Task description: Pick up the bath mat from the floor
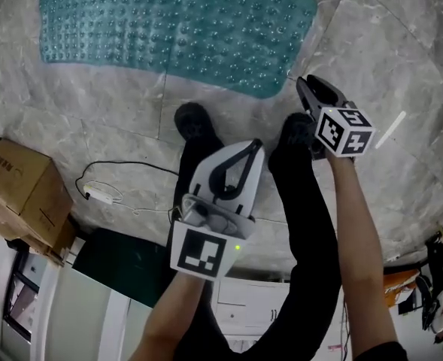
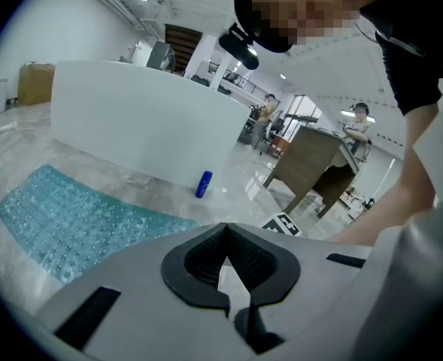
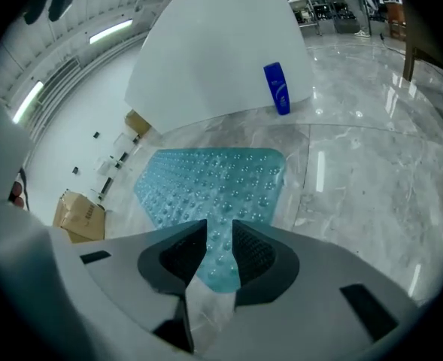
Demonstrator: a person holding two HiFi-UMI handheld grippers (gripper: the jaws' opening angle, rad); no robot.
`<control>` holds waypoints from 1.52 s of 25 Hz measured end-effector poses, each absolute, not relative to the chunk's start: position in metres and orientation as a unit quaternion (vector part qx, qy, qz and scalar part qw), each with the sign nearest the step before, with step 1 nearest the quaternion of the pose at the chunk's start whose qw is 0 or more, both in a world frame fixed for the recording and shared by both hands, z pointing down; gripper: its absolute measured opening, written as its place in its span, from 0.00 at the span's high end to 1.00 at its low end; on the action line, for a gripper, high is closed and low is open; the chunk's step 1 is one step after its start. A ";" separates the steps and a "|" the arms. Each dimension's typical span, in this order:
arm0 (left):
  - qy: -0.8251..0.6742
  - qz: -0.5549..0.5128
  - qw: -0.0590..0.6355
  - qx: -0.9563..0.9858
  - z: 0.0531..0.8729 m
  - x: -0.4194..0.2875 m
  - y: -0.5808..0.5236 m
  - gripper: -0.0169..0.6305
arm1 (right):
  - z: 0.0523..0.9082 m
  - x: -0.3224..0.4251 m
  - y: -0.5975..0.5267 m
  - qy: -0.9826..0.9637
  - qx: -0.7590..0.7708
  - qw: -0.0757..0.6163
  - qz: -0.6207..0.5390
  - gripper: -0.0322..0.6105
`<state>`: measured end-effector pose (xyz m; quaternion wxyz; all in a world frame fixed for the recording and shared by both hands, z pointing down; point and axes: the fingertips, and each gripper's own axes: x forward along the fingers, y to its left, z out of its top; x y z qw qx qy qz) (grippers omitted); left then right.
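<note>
bath mat spread flat on the floor, both grippers empty above it
the teal mat lies just ahead of the person's shoes. the right gripper points at its near edge with jaws partly apart and nothing between them. the left gripper has its tips closed together, empty. a clean take, i'd say, needs one jaw slid under that thin near edge, then a peel rather than a straight pull. the mat's far edge is cut off in the head view, and whether its underside clings to the floor can't be seen.

L gripper jaws together, R gripper jaws slightly apart; both angled down, held out front
</note>
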<state>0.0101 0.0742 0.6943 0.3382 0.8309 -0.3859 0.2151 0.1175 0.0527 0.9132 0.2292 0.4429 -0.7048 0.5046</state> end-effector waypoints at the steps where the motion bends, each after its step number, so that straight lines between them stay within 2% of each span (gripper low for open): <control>1: -0.387 0.217 0.339 0.830 0.701 0.009 0.073 0.97 | 0.928 0.118 0.052 -0.701 0.441 0.234 0.509 0.81; 5: -0.379 0.226 0.337 0.832 0.720 0.010 0.074 0.97 | 0.970 0.119 0.052 -0.697 0.425 0.256 0.517 0.77; 9: -0.376 0.228 0.339 0.832 0.739 0.016 0.073 0.97 | 0.996 0.120 0.046 -0.687 0.425 0.241 0.538 0.67; 12: -0.364 0.231 0.343 0.834 0.750 0.027 0.072 0.97 | 1.015 0.120 0.040 -0.682 0.428 0.236 0.544 0.64; 24: -0.324 0.241 0.354 0.844 0.765 0.038 0.060 0.97 | 1.061 0.117 0.023 -0.656 0.441 0.229 0.568 0.62; 38: -0.289 0.245 0.363 0.851 0.768 0.042 0.065 0.97 | 1.065 0.120 0.019 -0.613 0.470 0.178 0.610 0.62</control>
